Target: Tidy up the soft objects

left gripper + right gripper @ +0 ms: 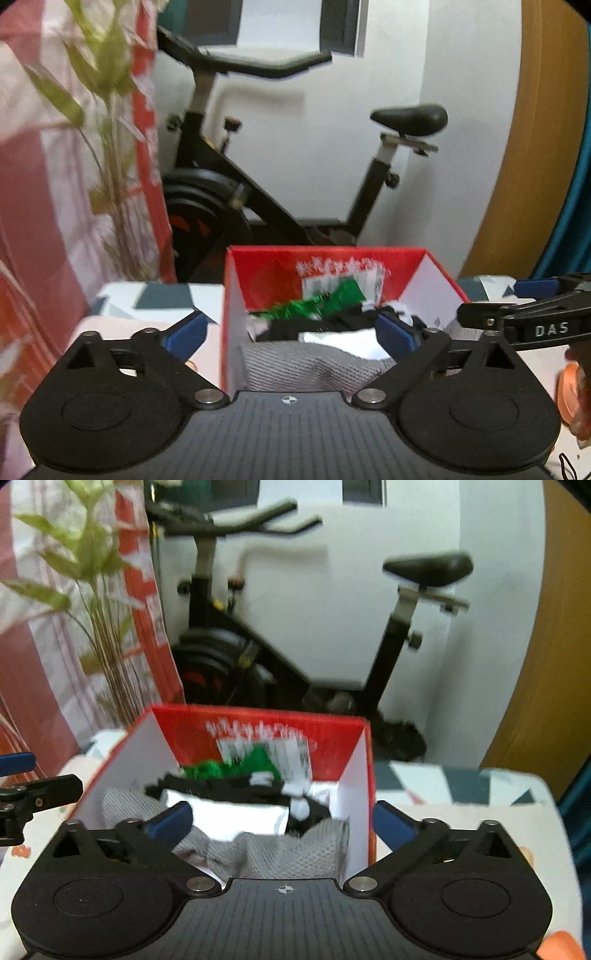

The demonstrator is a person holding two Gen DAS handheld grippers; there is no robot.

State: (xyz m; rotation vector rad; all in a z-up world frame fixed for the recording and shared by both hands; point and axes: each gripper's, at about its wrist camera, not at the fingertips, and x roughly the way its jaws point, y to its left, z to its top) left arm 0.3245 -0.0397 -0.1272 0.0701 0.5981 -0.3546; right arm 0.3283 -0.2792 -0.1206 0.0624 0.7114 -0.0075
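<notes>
A red cardboard box [236, 314] [354, 746] with white inner walls stands on a patterned cloth surface. Inside lie a grey knitted cloth [306, 363] [288, 856], a white piece [236, 819], black fabric [332, 321] and green fabric [321, 302] [225, 768]. My left gripper [291, 332] hangs open above the box's near side, nothing between its blue pads. My right gripper [282, 821] is open too, over the box, empty. The right gripper's finger [517, 317] shows at the right edge of the left wrist view.
An exercise bike [258, 177] [280, 646] stands behind the box against a white wall. A green plant [107, 122] [96, 590] and red-white curtain are at the left. A wooden door panel [535, 147] is at the right. The patterned cloth [461, 794] spreads around the box.
</notes>
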